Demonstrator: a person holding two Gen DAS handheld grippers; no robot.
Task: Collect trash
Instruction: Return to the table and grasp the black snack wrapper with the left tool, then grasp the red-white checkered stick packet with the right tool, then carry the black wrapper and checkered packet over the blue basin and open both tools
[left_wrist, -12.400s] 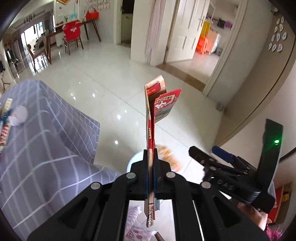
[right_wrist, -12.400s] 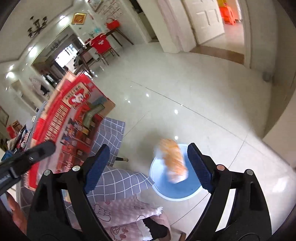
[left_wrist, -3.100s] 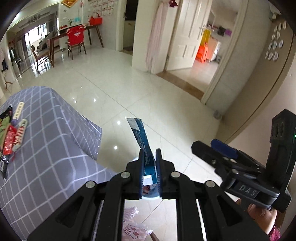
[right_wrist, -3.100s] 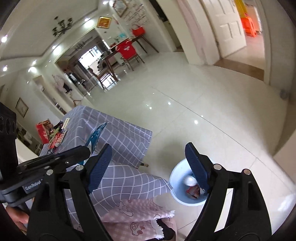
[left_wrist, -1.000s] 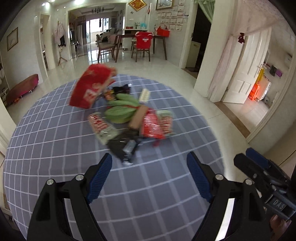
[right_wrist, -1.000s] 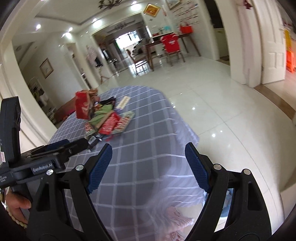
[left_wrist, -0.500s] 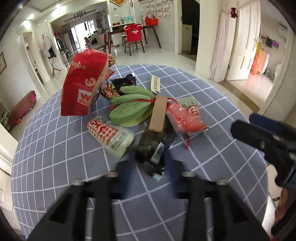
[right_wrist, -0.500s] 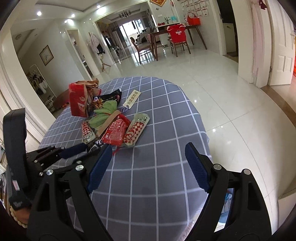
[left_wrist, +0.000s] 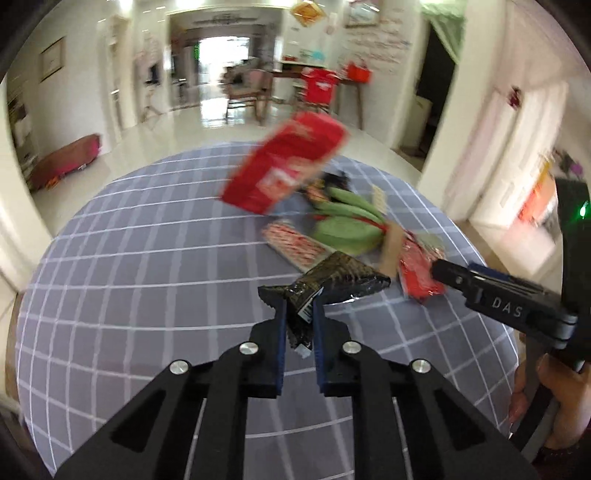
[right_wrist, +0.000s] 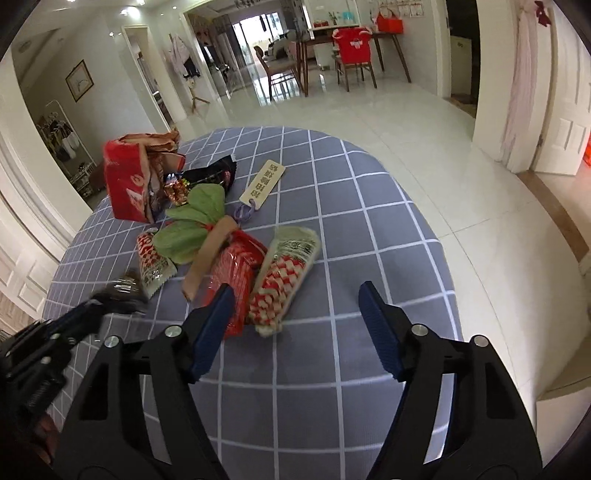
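On the checked table lies a pile of trash. My left gripper has a black foil wrapper between its pads; the jaws are closing and pinch its near end. My right gripper stands open, its jaws closing, low over the pile's near edge. A red-and-white checked wrapper lies between its fingers, untouched by the pads. A red wrapper lies by its left finger. In the right wrist view the left gripper is blurred at the left edge.
Farther back lie green leaves, a tan strip, a second checked wrapper, a wooden tag, a dark wrapper and an upright red bag. The table edge drops to a white tiled floor.
My left gripper went from wide open to closed on the black wrapper at the pile's near edge. My right gripper came closer to the pile and its jaws narrowed a little.
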